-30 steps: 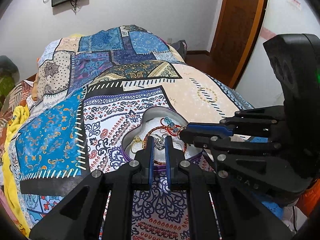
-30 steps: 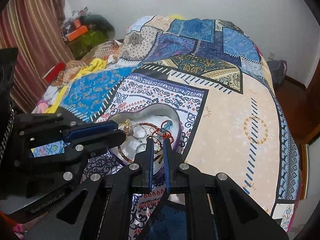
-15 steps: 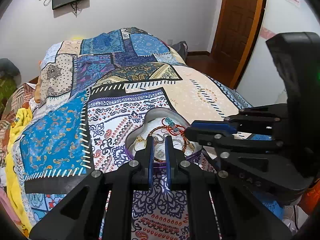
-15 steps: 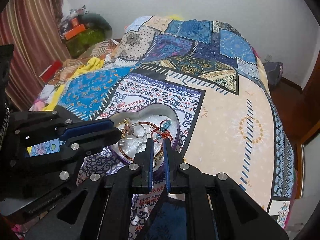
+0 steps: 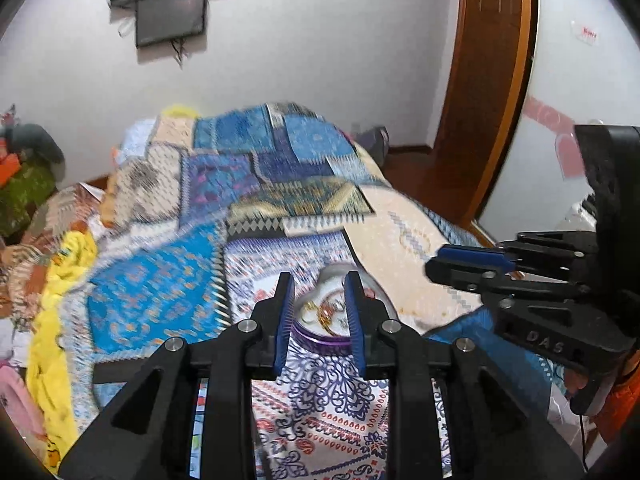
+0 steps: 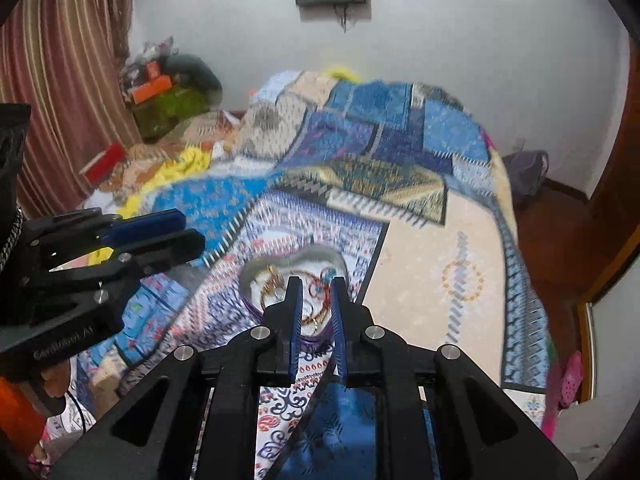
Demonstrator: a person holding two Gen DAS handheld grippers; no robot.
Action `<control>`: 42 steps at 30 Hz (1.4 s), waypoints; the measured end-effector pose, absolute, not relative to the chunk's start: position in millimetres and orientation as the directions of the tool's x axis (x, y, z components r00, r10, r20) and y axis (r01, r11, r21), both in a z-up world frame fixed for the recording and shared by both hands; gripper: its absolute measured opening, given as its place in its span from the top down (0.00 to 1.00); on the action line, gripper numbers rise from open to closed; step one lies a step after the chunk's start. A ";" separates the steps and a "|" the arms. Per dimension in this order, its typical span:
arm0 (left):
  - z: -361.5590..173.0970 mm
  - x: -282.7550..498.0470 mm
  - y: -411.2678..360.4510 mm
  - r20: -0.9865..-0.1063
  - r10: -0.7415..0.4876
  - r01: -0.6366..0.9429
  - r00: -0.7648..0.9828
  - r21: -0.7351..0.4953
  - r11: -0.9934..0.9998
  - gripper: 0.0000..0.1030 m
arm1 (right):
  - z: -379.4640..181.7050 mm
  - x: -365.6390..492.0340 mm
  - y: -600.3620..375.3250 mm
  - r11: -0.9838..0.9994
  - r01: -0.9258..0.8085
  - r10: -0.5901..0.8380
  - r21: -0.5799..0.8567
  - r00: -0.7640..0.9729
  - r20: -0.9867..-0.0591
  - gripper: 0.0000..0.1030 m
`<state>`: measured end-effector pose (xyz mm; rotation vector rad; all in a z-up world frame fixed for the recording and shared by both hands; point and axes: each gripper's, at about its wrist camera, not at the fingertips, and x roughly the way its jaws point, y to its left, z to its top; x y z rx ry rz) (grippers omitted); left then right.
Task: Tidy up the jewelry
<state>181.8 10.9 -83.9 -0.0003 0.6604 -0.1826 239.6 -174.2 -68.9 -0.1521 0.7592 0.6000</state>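
Note:
A heart-shaped tin with a purple wall lies on the patterned bedspread, and it also shows in the right wrist view. Gold and red bracelets and rings lie tangled inside it, and they show in the right wrist view too. My left gripper is open and empty, raised above the tin's near side. My right gripper is slightly open and empty, also raised over the tin; it shows at the right in the left wrist view.
The patchwork bedspread covers the bed. Yellow cloth and clutter lie at the bed's left side. A wooden door stands at the right, a wall screen behind. Striped curtains hang at left.
Both grippers have lifted and pulled back from the tin, so it looks smaller and lower. Both have opened from shut, the left one wider. The views are blurred by motion.

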 end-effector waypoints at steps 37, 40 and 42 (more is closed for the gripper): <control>33.4 -4.7 -0.5 -0.115 0.037 -0.042 0.993 -0.034 0.999 0.04 | 59.9 74.4 -205.6 0.918 -0.397 0.393 -0.001 0.910 -0.129 0.00; 31.8 -6.6 1.1 -0.118 0.041 -0.046 0.992 -0.043 0.998 0.04 | 57.0 70.9 -206.8 0.918 -0.396 0.392 -0.006 0.910 -0.139 0.00; 31.2 -7.0 2.1 -0.119 0.044 -0.049 0.992 -0.044 0.998 0.04 | 54.2 67.3 -209.0 0.916 -0.401 0.396 -0.009 0.907 -0.143 0.00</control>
